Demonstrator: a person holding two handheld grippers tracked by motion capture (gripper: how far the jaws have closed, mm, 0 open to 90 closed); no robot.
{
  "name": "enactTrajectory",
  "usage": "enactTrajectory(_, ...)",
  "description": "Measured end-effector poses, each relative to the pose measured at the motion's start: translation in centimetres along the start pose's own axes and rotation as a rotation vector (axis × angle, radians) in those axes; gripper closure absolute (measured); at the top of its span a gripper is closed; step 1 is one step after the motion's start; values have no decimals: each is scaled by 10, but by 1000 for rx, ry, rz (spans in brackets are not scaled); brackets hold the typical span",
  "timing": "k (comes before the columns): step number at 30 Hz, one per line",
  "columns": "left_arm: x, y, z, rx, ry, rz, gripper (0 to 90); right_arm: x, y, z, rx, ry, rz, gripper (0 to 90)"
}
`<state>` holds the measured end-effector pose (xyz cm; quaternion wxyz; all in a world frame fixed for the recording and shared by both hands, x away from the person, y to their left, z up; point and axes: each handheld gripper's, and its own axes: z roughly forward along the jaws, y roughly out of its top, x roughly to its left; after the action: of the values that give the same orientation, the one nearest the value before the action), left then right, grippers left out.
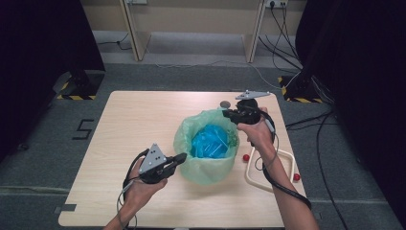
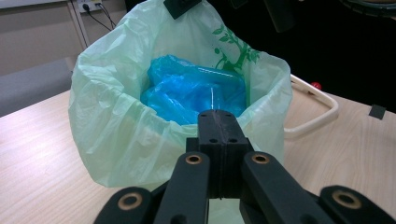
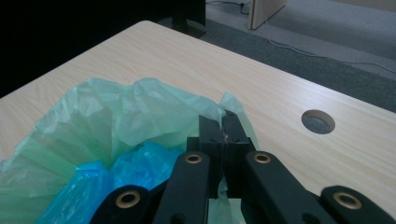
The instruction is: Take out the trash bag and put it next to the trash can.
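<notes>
A pale green plastic bag (image 1: 203, 165) stands open in the middle of the wooden table (image 1: 134, 124), with a crumpled blue bag (image 1: 209, 141) inside it. My left gripper (image 1: 183, 157) is shut on the green bag's near-left rim. In the left gripper view the jaws meet at the rim (image 2: 219, 122), with the green bag (image 2: 116, 135) and the blue bag (image 2: 187, 93) just beyond. My right gripper (image 1: 227, 113) is shut on the far-right rim. In the right gripper view green film (image 3: 140, 116) is pinched between the closed jaws (image 3: 224, 127), and the blue bag (image 3: 135, 172) lies below.
A cream loop-shaped frame (image 1: 280, 153) lies right of the bag, with a red ball (image 1: 246, 157) beside it and another (image 1: 297, 177) at the table's right edge. A round hole (image 1: 224, 103) is in the table's far side. Cables and black stands surround the table.
</notes>
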<state>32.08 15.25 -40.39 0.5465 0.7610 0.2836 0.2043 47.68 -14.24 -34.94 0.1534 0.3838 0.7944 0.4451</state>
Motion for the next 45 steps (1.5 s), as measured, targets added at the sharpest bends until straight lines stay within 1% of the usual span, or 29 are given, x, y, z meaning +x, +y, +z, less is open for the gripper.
enactTrajectory(2,1,2,-1,-8,0,-6,900,-1,2,-2,-11,8,4,900)
enactTrajectory(7,5,10,-6,-31,4,-6,900,1,8,-7,-35,28,15,900)
enactTrajectory(12,7,17,-11,-48,9,-2,900,6,18,-14,-61,39,6,900)
enactTrajectory(17,12,23,-17,-66,13,-10,900,11,30,-19,-79,42,-11,900)
enactTrajectory(24,18,29,-23,-66,25,-10,900,17,43,-21,-94,55,-15,900)
enactTrajectory(25,19,30,-24,-64,25,-8,900,18,45,-21,-94,61,-15,900)
enactTrajectory(27,21,31,-25,-64,19,-17,900,20,48,-21,-100,69,-14,900)
enactTrajectory(29,22,32,-27,-61,25,-13,900,21,51,-20,-105,79,-8,900)
enactTrajectory(35,29,38,-36,-72,46,-12,900,28,65,-20,-120,91,-14,900)
enactTrajectory(38,32,42,-40,-72,61,-1,900,31,73,-20,-129,99,-17,900)
enactTrajectory(45,37,50,-50,-70,79,14,900,40,89,-16,-125,112,-19,900)
